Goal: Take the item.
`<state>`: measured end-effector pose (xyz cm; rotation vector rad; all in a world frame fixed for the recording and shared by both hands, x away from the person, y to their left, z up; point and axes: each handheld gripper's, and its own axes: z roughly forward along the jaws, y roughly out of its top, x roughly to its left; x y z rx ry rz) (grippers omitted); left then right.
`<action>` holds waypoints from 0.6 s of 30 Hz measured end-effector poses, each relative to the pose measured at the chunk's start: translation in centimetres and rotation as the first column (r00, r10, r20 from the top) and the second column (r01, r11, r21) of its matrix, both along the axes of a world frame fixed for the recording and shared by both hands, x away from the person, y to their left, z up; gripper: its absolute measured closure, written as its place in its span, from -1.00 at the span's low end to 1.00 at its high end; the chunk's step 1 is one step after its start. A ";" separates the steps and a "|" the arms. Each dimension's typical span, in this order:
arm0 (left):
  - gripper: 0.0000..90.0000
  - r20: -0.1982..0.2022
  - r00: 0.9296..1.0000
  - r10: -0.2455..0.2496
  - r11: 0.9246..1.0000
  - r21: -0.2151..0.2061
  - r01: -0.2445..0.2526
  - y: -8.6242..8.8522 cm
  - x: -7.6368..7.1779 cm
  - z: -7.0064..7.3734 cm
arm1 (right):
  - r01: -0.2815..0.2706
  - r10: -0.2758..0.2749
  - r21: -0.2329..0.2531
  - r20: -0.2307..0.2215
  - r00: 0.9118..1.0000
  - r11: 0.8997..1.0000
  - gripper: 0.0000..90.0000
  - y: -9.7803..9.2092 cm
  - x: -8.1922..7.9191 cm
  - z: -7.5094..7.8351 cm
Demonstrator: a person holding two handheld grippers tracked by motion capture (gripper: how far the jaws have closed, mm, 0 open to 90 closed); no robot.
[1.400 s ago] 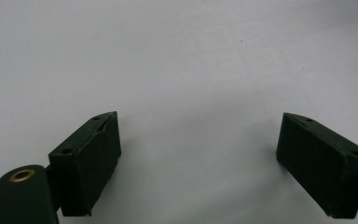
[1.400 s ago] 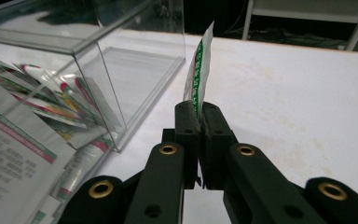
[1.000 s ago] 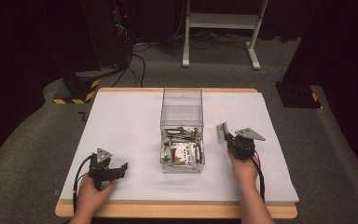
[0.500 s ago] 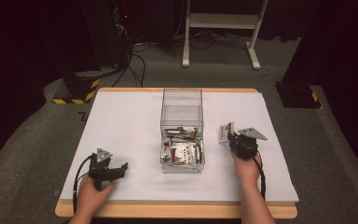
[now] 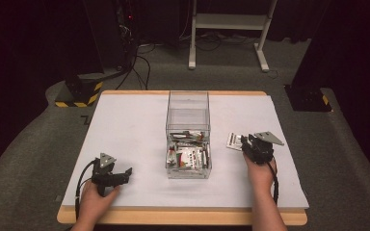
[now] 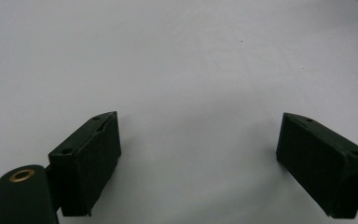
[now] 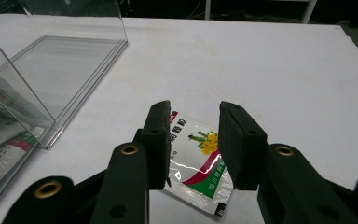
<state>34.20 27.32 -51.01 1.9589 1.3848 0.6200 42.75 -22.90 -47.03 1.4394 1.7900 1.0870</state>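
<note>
- The work in hand looks like moving sachets out of the clear box [image 5: 188, 139] onto the white table [image 5: 125, 130]; one sachet [image 5: 234, 140] lies flat on the table, right of the box in the high view, just beyond the right gripper [image 5: 248, 143].
- In the right gripper view the same sachet [image 7: 199, 161] sits in the lower middle of the frame, flat on the table, with a yellow flower print and a red and green band.
- The right gripper [image 7: 193, 140] has its jaws parted with a gap between them; they stand over the near part of the sachet. I cannot tell whether either pad touches the foil, but they are not pressed together on it.
- The left gripper [image 5: 124, 172] rests at the lower left of the high view, well apart from the box. In its own view the left gripper [image 6: 196, 154] has its jaws spread wide, with bare table between them.
- Judged from this, one sachet is out and set down. Several more sachets [image 5: 188, 156] lie piled in the near end of the box, at the centre of the high view, so most of the job appears to be left.
- The far half of the box looks empty.
</note>
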 end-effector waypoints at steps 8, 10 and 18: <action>-0.69 0.000 1.000 0.000 1.000 0.000 0.000 0.0 0.0 0.0 | -0.012 0.012 -0.016 0.012 1.000 1.000 0.36 0.4 -0.3 0.3; -0.69 0.000 1.000 0.000 1.000 0.000 0.000 0.0 0.0 0.0 | -0.018 0.019 -0.021 0.011 1.000 1.000 0.31 0.6 -0.5 0.4; -0.69 0.001 1.000 0.001 1.000 0.000 -0.001 0.0 0.0 0.0 | -0.048 0.048 -0.050 0.004 0.999 0.998 0.17 1.3 -1.2 0.3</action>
